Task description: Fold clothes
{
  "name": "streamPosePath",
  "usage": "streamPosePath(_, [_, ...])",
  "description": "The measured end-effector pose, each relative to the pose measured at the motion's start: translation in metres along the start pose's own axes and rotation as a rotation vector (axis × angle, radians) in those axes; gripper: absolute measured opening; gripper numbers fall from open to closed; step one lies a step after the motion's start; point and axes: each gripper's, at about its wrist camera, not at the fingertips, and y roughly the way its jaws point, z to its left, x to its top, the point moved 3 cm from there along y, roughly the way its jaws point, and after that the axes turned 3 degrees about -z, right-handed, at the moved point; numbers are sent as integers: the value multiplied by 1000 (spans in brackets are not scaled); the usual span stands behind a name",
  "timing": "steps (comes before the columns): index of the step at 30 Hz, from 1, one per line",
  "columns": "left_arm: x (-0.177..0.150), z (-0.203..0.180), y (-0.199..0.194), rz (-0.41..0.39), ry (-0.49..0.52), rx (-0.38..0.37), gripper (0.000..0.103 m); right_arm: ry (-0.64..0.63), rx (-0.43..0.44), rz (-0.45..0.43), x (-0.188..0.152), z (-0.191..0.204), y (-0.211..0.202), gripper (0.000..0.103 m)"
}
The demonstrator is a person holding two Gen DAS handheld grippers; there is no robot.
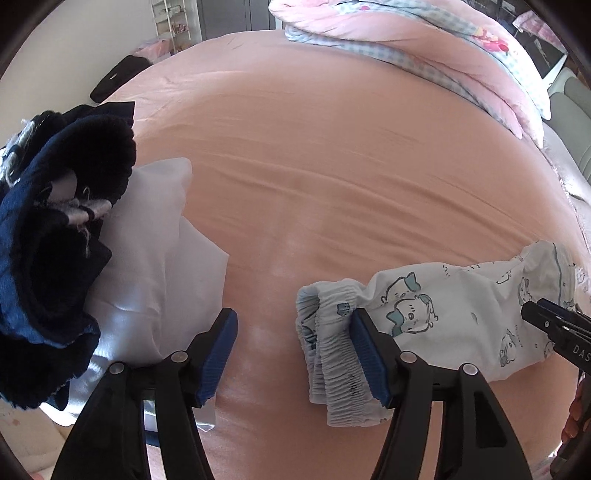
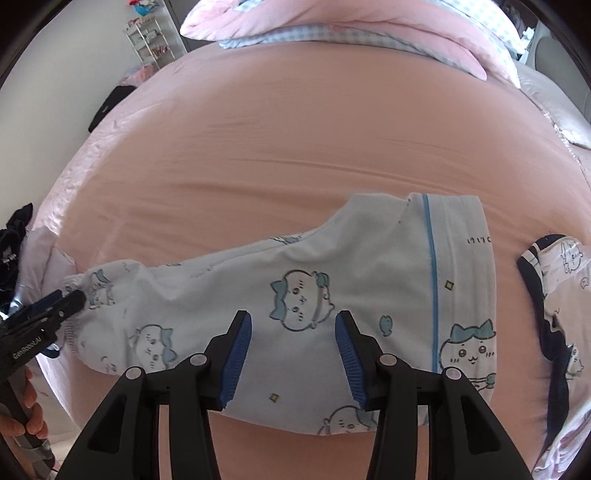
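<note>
matt printed cotton shorts (image 2: pixel 303 295), gathered elastic waistband (image 1: pixel 332 354); smooth peach bedsheet (image 1: pixel 332 166); ribbed rubber fingers (image 2: pixel 236 354).

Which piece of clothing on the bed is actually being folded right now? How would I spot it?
Start at the wide pink bed sheet. Near its front edge lies the pale blue cartoon-cat pyjama trousers, stretched sideways between both grippers. Unlike the plain white garment and the dark navy clothes beside it, it has a ruffled elastic waistband and a blue stripe.

A home bedroom is shown: a bed (image 2: pixel 295 147) covered in a pink sheet, a pink quilt (image 2: pixel 332 26) bunched at its far end, a white wire rack (image 2: pixel 147 40) beyond its far-left corner.
</note>
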Motion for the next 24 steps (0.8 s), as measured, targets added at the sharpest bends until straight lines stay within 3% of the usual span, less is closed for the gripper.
streamPosePath(4, [3,-6,-8,23,-4,-10,61,23,15,8,-4,-9,0,47])
streamPosePath(7, [2,-9,-19,41,-36,-61,61,61,62,-15,-3,-12,-11,47])
streamPosePath(12, [-2,-26,-38,13,-45,-127,63,41,16,-98,-2,-6,-34,60])
streamPosePath(16, [-22,-15,-49,26,-91,-163,66,-56,-14,-164,-5,10,-50,64])
streamPosePath(24, [-43,-11,-46,74,-61,-195,67,-343,-190,-232,-34,55,-60,65])
